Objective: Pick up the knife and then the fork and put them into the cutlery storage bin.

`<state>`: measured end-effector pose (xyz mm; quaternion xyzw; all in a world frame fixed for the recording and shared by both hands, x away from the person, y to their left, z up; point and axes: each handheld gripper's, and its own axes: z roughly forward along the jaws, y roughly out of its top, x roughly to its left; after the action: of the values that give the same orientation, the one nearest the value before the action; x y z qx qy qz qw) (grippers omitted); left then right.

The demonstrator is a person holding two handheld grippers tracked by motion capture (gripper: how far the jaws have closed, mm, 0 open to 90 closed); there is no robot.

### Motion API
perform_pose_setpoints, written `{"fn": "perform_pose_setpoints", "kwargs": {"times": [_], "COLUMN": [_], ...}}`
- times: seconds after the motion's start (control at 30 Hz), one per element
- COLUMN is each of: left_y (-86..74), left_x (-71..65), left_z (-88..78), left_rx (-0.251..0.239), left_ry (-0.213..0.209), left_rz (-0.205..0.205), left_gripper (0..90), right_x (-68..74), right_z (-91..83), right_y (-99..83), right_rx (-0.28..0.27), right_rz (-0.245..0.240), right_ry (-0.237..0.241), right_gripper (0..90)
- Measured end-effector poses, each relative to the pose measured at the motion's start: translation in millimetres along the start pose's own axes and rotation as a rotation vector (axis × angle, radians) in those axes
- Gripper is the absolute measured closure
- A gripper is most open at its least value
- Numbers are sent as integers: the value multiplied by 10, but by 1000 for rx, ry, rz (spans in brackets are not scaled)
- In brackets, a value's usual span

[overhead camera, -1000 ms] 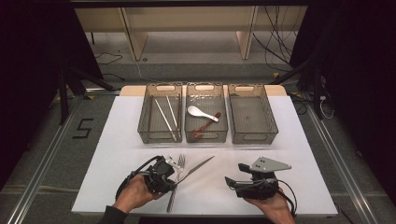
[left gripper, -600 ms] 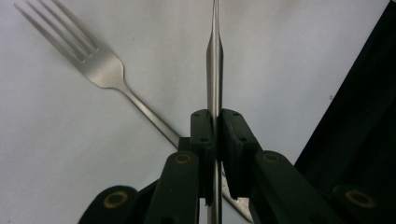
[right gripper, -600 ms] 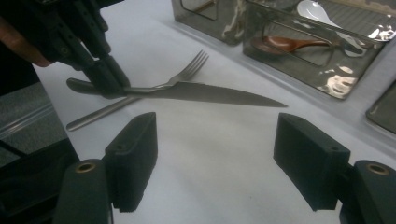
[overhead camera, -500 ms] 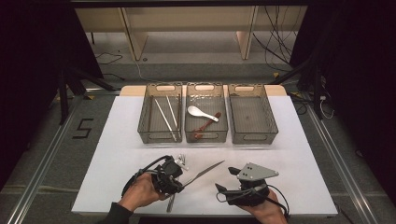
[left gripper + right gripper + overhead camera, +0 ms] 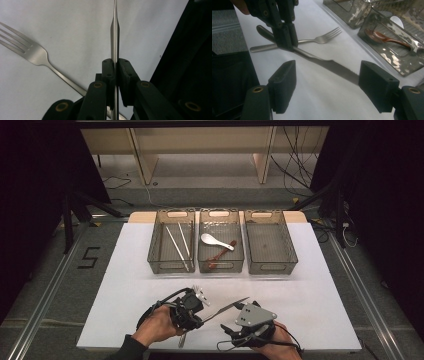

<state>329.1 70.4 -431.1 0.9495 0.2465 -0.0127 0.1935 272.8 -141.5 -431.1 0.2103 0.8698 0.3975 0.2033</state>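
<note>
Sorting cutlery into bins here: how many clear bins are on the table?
3, side by side at the table's far edge: left bin holds chopsticks, middle bin holds two spoons, right bin looks empty.

White surface (image 5: 125,285), wood edge showing at the far side. Three clear plastic bins (image 5: 270,247) in a row near the far edge, touching side by side. One steel fork (image 5: 37,55) lying flat on the near part, tines pointing away from the person.

knife (image 5: 115,32) tip cut off, fork (image 5: 37,56) handle hidden
</note>
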Motion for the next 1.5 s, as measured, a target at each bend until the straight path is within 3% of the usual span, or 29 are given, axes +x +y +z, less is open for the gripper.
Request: {"fn": "perform_pose_setpoints", "kwargs": {"times": [0.27, 0.9, 1.0, 1.07, 1.1, 1.43, 1.47, 1.5], "left_y": [22, 99, 115, 124, 128, 138, 139, 140], "left_x": [-21, -76, -85, -86, -89, -101, -103, -105], "left_z": [-9, -50, -68, -78, -79, -82, -82, -82], "left_rx": [5, 28, 35, 38, 36, 52, 53, 52], "left_ry": [-1, -21, -22, -25, -24, -37, -39, -40], "left_rz": [21, 69, 79, 88, 87, 101, 102, 102], "left_gripper": [831, 831, 831, 831, 831, 831, 831, 831], "right_x": [100, 417, 434, 484, 483, 551, 542, 550], "right_z": [84, 284, 319, 346, 360, 428, 434, 437], "right_y": [73, 35, 16, -7, -10, -56, -51, -54], "right_rx": [24, 110, 121, 135, 136, 154, 146, 148], "right_rz": [-143, -519, -649, -661, -706, -820, -854, -850], "right_ry": [-13, -179, -205, -234, -241, -291, -292, -297], "right_gripper": [319, 388, 417, 440, 450, 557, 567, 585]}}
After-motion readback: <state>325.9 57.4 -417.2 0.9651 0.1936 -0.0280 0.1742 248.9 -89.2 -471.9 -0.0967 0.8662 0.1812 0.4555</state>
